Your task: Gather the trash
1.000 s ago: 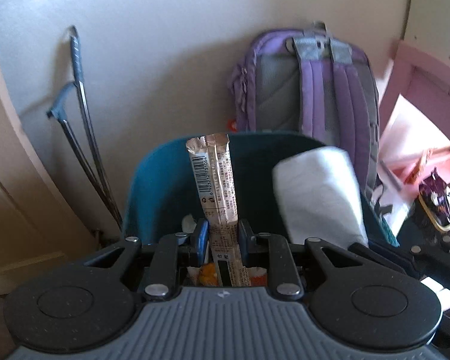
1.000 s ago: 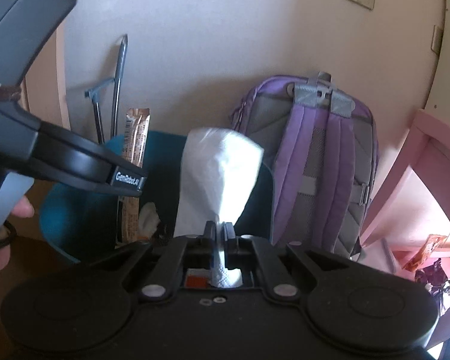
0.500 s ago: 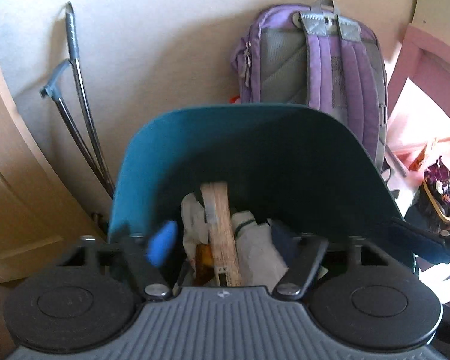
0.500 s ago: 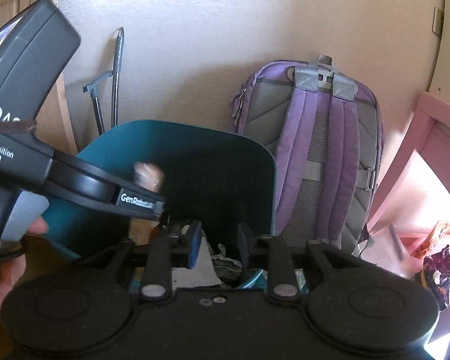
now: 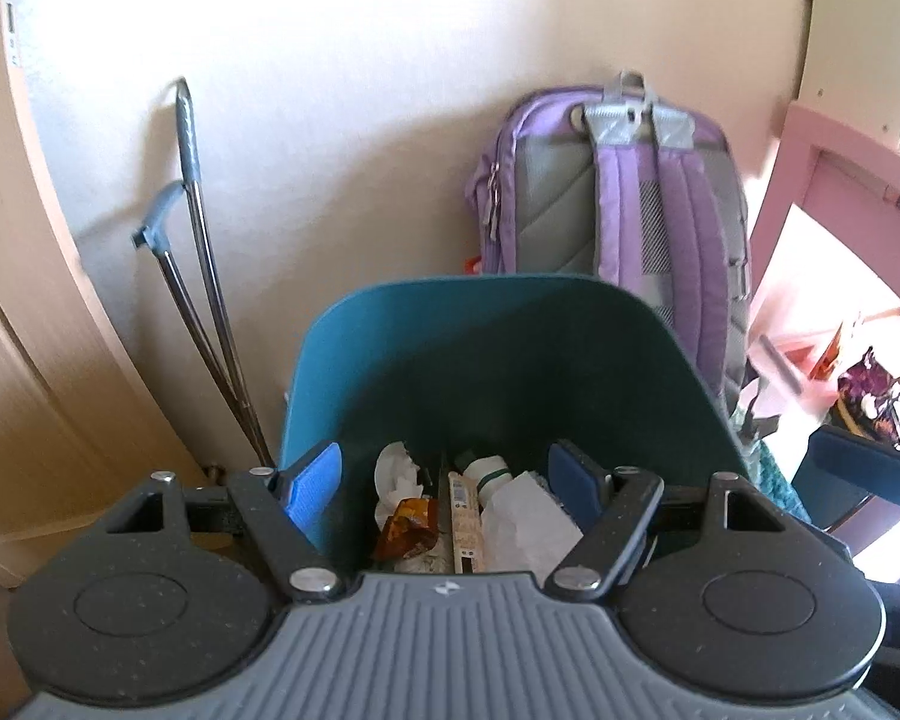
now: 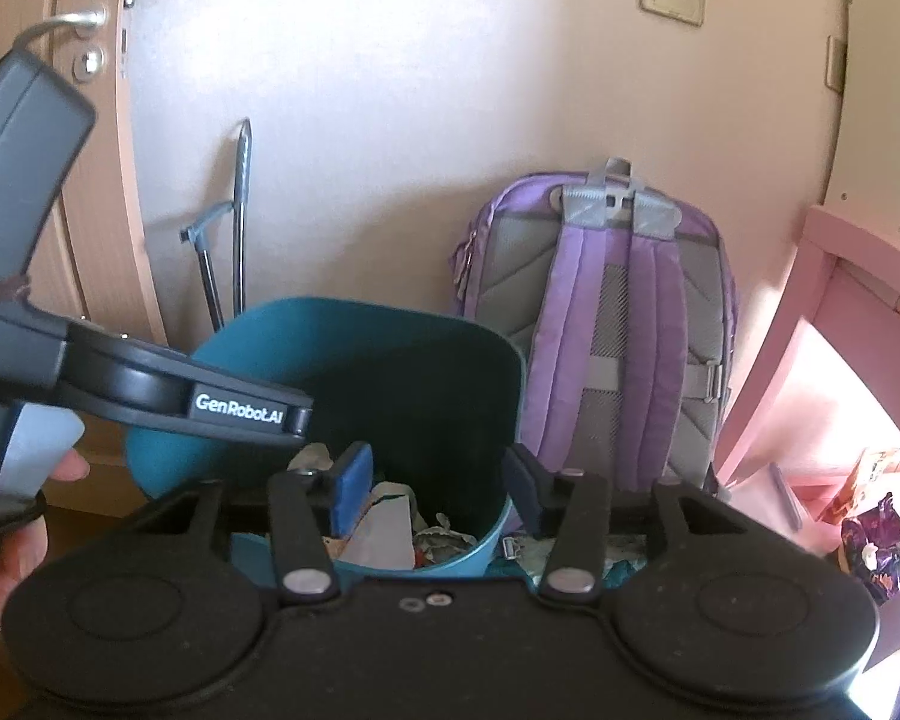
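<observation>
A teal waste bin [image 5: 480, 330] stands on the floor against the wall. Inside it lie a long tan snack wrapper [image 5: 465, 516], a white tissue [image 5: 528, 525], an orange wrapper [image 5: 408, 525] and crumpled white paper [image 5: 396, 471]. My left gripper [image 5: 444, 483] hangs open over the bin's near rim with nothing between its blue pads. In the right wrist view the bin [image 6: 354, 330] sits just ahead. My right gripper [image 6: 438, 489] is above its rim, its jaws opening and nothing between them. One of its fingers [image 5: 858, 462] shows at the right of the left wrist view.
A purple backpack [image 6: 600, 324] leans on the wall right of the bin. A metal stick [image 5: 204, 276] leans to its left, by a wooden door [image 6: 90, 180]. Pink furniture [image 6: 810, 312] and colourful wrappers [image 6: 876, 540] are at the right. A hand [image 6: 6, 540] holds the left tool.
The left gripper let go of the snack wrapper and the right let go of the white tissue. Both pieces dropped into the bin. Both grippers opened, then lifted and drew back.
</observation>
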`<act>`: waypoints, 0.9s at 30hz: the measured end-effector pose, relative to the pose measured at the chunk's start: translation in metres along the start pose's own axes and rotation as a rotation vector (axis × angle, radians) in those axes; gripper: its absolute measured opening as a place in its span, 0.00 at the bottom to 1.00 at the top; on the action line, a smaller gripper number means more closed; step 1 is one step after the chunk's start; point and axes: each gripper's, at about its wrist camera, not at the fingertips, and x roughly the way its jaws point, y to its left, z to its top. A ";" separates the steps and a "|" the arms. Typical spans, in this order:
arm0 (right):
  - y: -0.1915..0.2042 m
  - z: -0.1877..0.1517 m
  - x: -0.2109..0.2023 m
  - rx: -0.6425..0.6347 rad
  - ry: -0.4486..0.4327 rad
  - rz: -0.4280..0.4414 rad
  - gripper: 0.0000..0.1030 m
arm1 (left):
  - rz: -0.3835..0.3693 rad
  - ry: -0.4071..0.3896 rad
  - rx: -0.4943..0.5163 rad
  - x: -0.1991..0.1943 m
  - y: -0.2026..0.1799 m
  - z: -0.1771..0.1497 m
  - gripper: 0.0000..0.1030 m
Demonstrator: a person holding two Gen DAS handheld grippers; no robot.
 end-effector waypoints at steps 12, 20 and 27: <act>-0.001 0.008 -0.059 0.017 -0.080 0.014 0.57 | -0.018 -0.106 0.000 -0.069 -0.006 -0.011 0.77; -0.002 0.005 -0.098 0.025 -0.120 0.058 0.58 | -0.029 -0.167 0.003 -0.111 -0.004 -0.026 0.78; -0.005 0.001 -0.126 0.037 -0.145 0.109 0.60 | -0.068 -0.183 -0.001 -0.141 0.002 -0.044 0.81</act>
